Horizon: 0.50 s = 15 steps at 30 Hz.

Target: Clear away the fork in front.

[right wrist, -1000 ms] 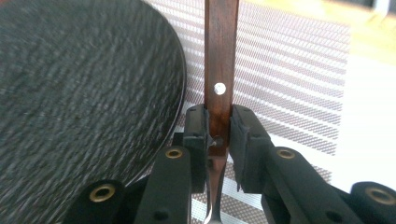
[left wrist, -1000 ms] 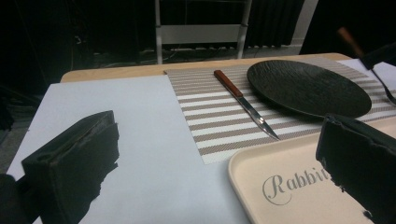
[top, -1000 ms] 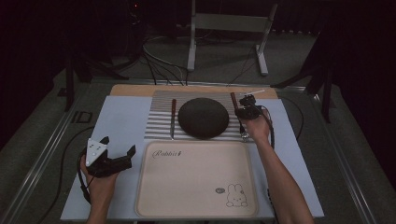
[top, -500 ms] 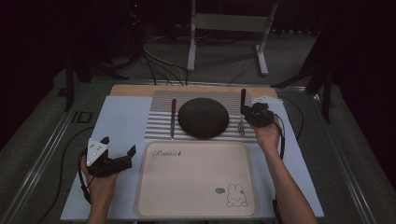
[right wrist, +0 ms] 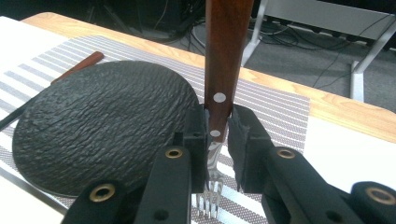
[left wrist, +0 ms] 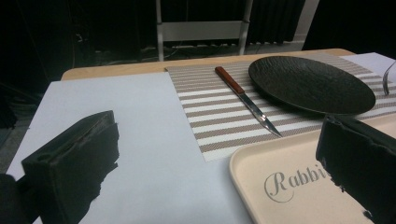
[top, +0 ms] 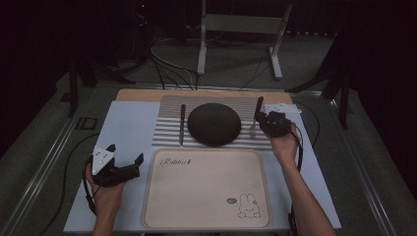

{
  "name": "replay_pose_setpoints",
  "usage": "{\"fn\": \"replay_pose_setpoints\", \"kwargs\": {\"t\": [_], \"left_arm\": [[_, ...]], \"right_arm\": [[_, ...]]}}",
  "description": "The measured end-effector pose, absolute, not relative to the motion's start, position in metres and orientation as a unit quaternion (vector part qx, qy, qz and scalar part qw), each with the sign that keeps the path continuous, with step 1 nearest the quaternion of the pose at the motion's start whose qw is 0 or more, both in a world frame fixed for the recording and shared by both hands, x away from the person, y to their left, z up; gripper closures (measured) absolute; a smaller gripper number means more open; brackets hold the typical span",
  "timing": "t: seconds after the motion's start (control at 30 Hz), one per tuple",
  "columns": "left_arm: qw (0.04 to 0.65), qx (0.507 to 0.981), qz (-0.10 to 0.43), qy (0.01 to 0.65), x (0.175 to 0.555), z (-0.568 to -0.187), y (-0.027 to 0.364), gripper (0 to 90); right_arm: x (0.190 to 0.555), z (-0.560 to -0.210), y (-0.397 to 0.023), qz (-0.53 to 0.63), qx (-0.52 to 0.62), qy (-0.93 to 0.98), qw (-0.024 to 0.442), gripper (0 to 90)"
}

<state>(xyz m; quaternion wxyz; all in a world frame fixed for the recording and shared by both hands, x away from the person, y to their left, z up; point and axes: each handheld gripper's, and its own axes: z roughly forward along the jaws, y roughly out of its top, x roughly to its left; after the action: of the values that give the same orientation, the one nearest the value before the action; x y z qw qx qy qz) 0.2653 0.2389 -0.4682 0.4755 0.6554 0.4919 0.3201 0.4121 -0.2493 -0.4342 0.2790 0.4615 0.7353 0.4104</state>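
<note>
The right gripper (top: 265,123) has its jaws clenched on a wooden-handled metal fork (right wrist: 223,79), gripping the lower handle near its two pale rivets. The fork stands nearly upright, handle up and tines down, with the tines just above the grey-and-white striped placemat (top: 169,130) toward the desk's far right side. Just beside the fork, at the middle of the placemat, lies a round, black, rough-textured plate (top: 214,124). On the plate's other side a wooden-handled table knife (top: 182,123) lies flat on the placemat, its blade pointing toward the near edge. A beige rectangular plastic tray (top: 206,189) printed with the word "Rabbit" and a small rabbit drawing sits against the near edge, touching the placemat's near border. The left gripper (top: 123,164) is held over the pale blue desk cover (top: 125,125) near the near left corner, its jaws released and spread wide with nothing between them.
</note>
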Motion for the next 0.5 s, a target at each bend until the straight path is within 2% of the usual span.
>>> {"fn": "replay_pose_setpoints", "kwargs": {"t": [0.5], "left_arm": [[0.474, 0.664, 0.317, 0.484, 0.2672, -0.4679, 0.2329, 0.0]], "right_arm": [[0.4034, -0.4259, -0.2476, 0.420, 0.451, 0.734, 0.287, 77.5]]}}
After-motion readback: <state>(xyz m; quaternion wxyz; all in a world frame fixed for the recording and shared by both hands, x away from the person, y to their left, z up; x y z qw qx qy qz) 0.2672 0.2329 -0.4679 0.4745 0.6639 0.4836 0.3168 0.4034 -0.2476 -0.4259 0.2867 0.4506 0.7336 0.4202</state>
